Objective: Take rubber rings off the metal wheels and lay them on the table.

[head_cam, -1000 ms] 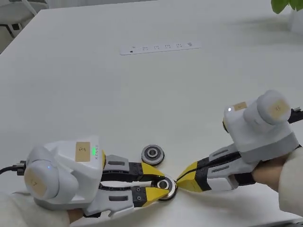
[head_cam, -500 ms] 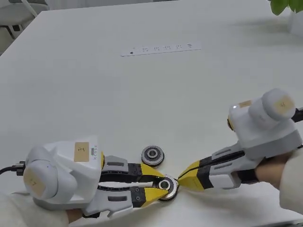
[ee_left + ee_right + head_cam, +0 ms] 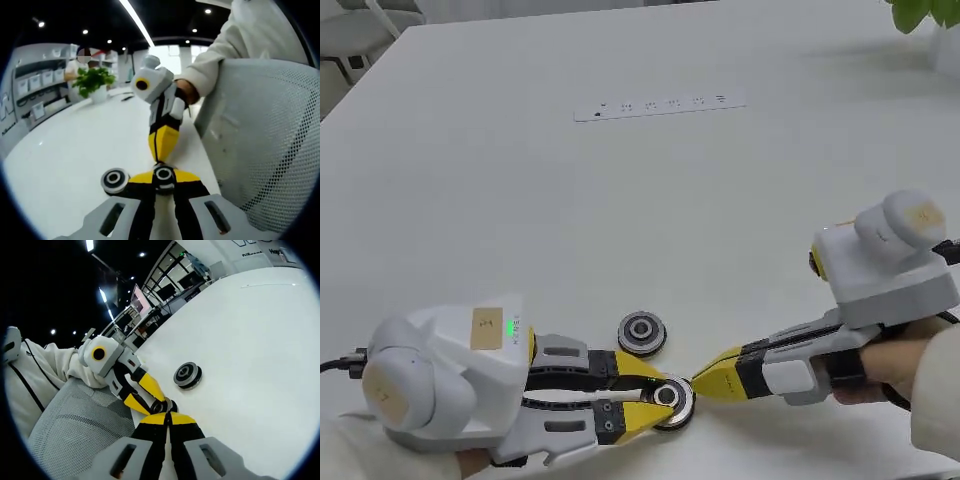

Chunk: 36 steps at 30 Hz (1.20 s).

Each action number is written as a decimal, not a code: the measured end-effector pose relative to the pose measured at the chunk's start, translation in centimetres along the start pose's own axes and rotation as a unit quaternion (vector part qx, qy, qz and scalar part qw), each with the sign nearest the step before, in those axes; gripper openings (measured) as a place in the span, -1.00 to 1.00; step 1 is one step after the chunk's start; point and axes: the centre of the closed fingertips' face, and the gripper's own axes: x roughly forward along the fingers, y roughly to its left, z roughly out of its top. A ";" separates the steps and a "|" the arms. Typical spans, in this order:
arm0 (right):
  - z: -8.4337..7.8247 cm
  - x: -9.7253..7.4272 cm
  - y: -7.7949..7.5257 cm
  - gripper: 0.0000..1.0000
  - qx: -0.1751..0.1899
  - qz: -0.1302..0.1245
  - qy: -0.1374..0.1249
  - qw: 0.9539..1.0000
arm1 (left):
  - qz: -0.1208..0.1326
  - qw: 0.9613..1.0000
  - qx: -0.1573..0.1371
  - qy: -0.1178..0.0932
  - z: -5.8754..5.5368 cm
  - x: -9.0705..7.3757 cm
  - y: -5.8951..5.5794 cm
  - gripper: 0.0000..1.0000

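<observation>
1. Left hand-held gripper clamps a wheel on the near tabletop
2. Right hand-held gripper, jaws pressed together, noses that wheel's rim; whether it has rubber, I cannot tell
3. Second wheel just beside, its ring seemingly on
4. Early going: both rings look left to pull

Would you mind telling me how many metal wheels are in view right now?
2. The held wheel is clamped in the left gripper, with the right gripper at its edge; the free wheel lies on the table just beyond it.
</observation>
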 end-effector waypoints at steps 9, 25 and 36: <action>0.1 0.1 0.5 -1.00 0.010 0.009 -0.005 1.000 | 0.000 1.000 -0.003 0.000 0.0 0.0 0.0 -0.73; 2.1 -0.4 1.5 -1.00 -0.065 0.005 -0.014 0.998 | 0.003 1.000 -0.005 -0.001 0.0 0.1 0.0 -0.73; -0.4 -0.3 0.3 -1.00 -0.194 -0.028 0.045 0.979 | 0.003 1.000 -0.005 -0.001 0.0 0.1 0.1 -0.73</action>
